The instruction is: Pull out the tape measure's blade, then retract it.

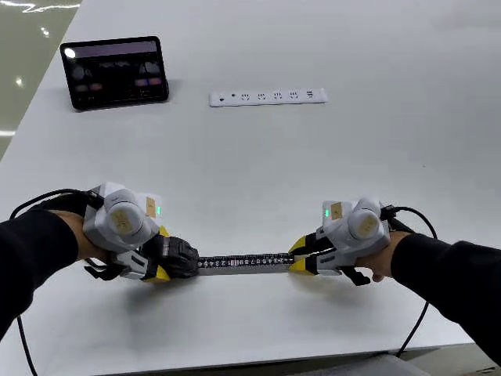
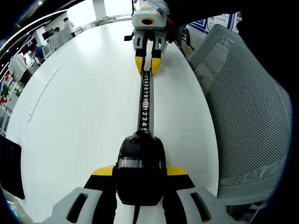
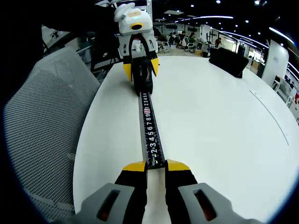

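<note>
Fingers of the left gripper (image 1: pixel 163 254) clamp the tape measure case (image 1: pixel 180 257) as an anchor. The right gripper (image 1: pixel 298 256) pinches the blade (image 1: pixel 243 261) tip shut, holding it stretched along the bench (image 1: pixel 313 172).

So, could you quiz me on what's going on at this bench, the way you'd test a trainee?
1. True or false: the blade is fully wound back into the case.
2. Which gripper is shut on the case? A) left gripper B) right gripper C) both
3. Fill in: farther back on the white table lie a dark tablet and a white ____.

Key
1. False: the blade stretches from the case across to the other gripper.
2. A: the left gripper clamps the case, and the right gripper pinches the blade's end.
3. power strip
</note>
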Tool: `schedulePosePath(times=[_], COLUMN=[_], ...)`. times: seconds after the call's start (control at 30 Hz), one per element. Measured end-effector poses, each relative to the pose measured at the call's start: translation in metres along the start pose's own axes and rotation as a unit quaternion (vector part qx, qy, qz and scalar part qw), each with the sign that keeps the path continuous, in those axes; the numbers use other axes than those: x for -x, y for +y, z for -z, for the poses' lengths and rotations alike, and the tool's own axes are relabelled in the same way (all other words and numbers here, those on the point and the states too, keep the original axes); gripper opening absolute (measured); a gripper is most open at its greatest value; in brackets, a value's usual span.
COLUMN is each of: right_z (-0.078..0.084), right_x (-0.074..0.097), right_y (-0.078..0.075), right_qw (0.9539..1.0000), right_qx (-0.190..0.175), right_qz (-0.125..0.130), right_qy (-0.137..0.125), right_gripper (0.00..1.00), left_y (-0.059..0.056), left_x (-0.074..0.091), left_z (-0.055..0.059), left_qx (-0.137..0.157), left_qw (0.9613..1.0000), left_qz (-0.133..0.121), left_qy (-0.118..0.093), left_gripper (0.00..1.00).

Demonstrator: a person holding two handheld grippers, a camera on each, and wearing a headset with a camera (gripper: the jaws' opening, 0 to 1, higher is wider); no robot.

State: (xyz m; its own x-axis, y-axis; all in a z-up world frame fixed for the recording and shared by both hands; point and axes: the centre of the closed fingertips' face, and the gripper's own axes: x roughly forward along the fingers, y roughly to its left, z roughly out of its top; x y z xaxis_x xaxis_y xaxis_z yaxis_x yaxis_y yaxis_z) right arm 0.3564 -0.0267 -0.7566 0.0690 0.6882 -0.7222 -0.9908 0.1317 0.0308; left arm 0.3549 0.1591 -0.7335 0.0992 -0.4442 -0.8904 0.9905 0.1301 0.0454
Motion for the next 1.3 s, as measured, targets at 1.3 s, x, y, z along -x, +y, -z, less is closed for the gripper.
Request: schedulePosePath(times=[1.3], right_z=[0.033], right_x=[0.030], right_y=[-0.007], right_qw=[0.9996], right_qx=[-0.017], right_qz=[0.015], right_qy=[0.018], right_gripper=[0.08], left_y=[0.000], left_x=[0.000], left_z=[0.000], left_qx=[0.006], left_qw=[1.0000], left_qz=[-0.002], left_qy=[-0.004], left_gripper=[0.34])
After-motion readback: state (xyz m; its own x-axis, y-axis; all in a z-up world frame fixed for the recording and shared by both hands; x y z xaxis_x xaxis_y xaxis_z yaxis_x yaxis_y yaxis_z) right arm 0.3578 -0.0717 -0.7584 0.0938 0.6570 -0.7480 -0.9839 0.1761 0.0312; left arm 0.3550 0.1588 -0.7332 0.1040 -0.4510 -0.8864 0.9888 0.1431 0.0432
